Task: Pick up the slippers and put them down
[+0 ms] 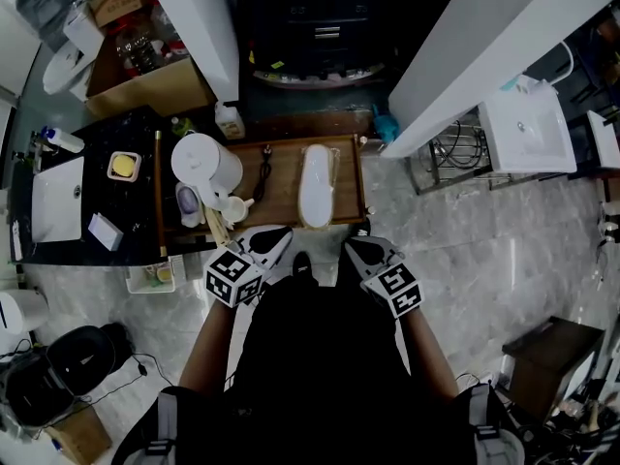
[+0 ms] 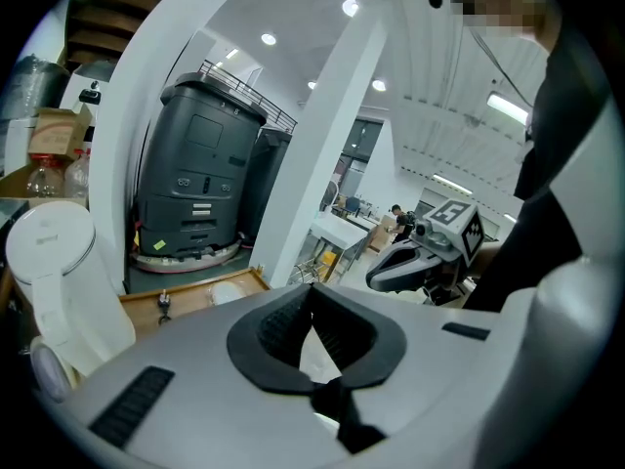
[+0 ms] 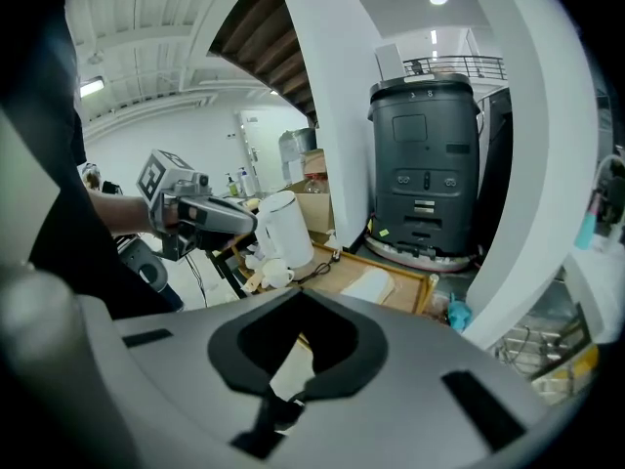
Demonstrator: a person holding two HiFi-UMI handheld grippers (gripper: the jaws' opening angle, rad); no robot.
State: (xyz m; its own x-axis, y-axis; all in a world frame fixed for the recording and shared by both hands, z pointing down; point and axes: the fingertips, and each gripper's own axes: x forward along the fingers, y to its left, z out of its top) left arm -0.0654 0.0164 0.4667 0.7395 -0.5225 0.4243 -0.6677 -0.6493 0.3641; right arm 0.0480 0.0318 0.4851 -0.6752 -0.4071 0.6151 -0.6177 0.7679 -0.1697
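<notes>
The step in hand is judged to be the approach before the pick; nothing has been grasped yet. The left claw [image 1: 272,244] is closed on nothing, its jaws pressed together, and the right claw [image 1: 356,250] is likewise closed and empty. Both are held low by the person's body, just short of the near edge of the wooden worktop [image 1: 281,201].

One white slipper [image 1: 317,184] is seen lying flat on that worktop, ahead of the claws and roughly between them, its length pointing away from them. A second slipper cannot be made out. A white kettle [image 1: 206,166] stands ahead of the left claw, beside the slipper but apart from it.

For the next move, one claw's jaws would need to be opened, carried forward and down, and closed across the slipper's edge, with the kettle kept clear of.
</notes>
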